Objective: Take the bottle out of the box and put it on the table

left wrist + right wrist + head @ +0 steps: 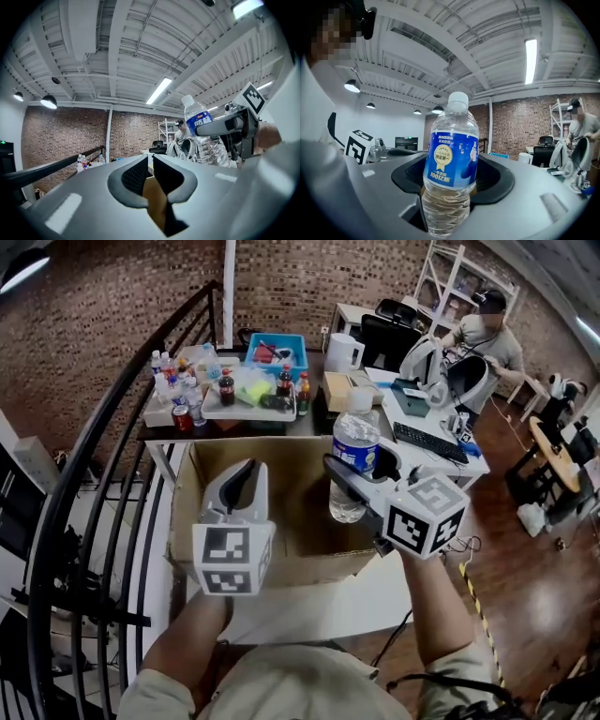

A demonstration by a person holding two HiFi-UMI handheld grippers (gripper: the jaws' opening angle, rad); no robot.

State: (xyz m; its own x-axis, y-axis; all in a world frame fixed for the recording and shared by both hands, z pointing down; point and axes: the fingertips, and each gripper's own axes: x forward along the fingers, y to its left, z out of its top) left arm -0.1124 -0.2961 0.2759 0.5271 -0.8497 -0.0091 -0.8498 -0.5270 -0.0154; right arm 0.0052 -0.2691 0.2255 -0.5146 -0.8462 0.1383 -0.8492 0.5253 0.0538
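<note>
A clear water bottle [354, 454] with a blue label and a white cap hangs upright above the open cardboard box [300, 554]. My right gripper [364, 472] is shut on its body, and in the right gripper view the bottle [451, 154] stands between the dark pads, its base hidden by the jaws. My left gripper [240, 486] hovers over the box's left half, level, its jaws shut with nothing between them. The left gripper view has the left gripper [148, 156] in front and the held bottle [202, 133] off to the right.
The box sits on a white tabletop [309, 610]. Behind it a table carries several bottles [225, 388], a blue bin [277, 351] and a white kettle [344, 352]. A desk with a keyboard [428, 442] and a seated person [487, 334] are at the right. A black railing [103, 456] runs along the left.
</note>
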